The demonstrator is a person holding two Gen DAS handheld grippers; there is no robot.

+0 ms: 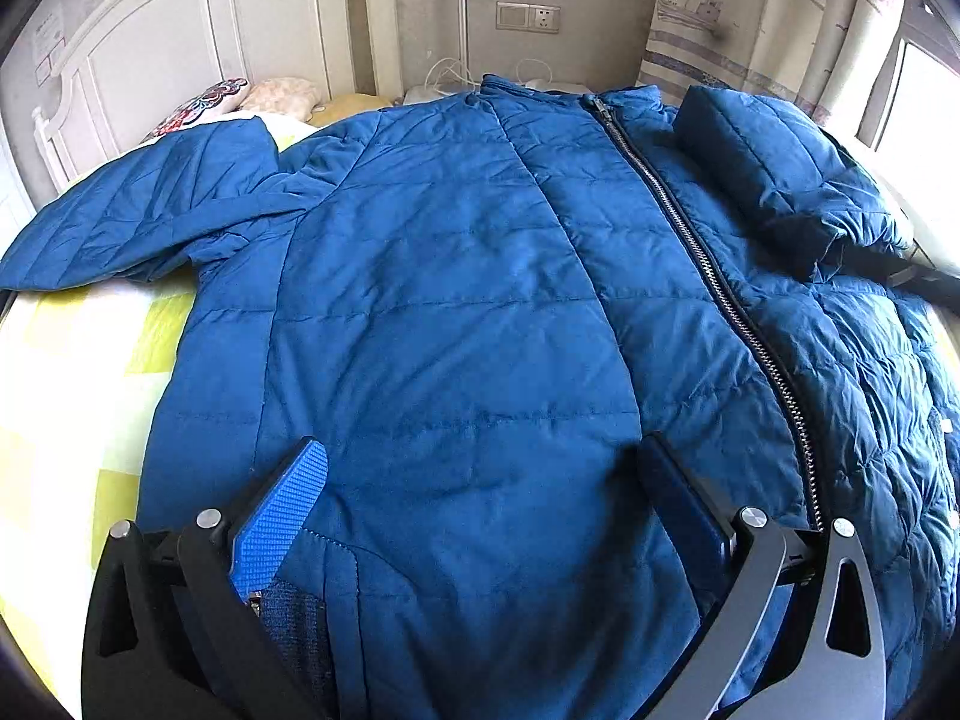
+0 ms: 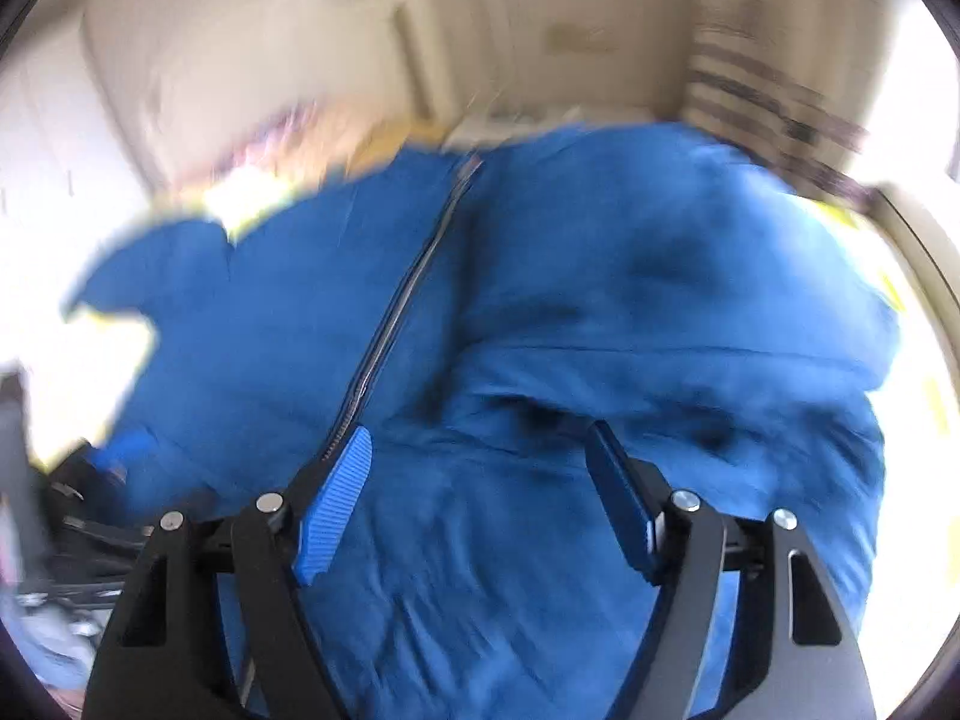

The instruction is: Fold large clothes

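Observation:
A large blue quilted jacket (image 1: 456,276) lies front up on the bed, zipped shut, with its zipper (image 1: 708,264) running up the right of centre. Its left sleeve (image 1: 138,210) spreads out to the left. Its right sleeve (image 1: 774,168) is folded across the chest. My left gripper (image 1: 480,462) is open and empty, low over the jacket's hem. The right wrist view is blurred. There the jacket (image 2: 540,276) fills the middle and my right gripper (image 2: 477,456) is open and empty over its lower front, just right of the zipper (image 2: 408,288).
The bed has a yellow and white checked cover (image 1: 78,372). A white headboard (image 1: 198,48) and pillows (image 1: 240,99) stand at the far left. A wall socket (image 1: 528,17) and a curtain (image 1: 750,18) are behind. A window (image 1: 924,102) is at the right.

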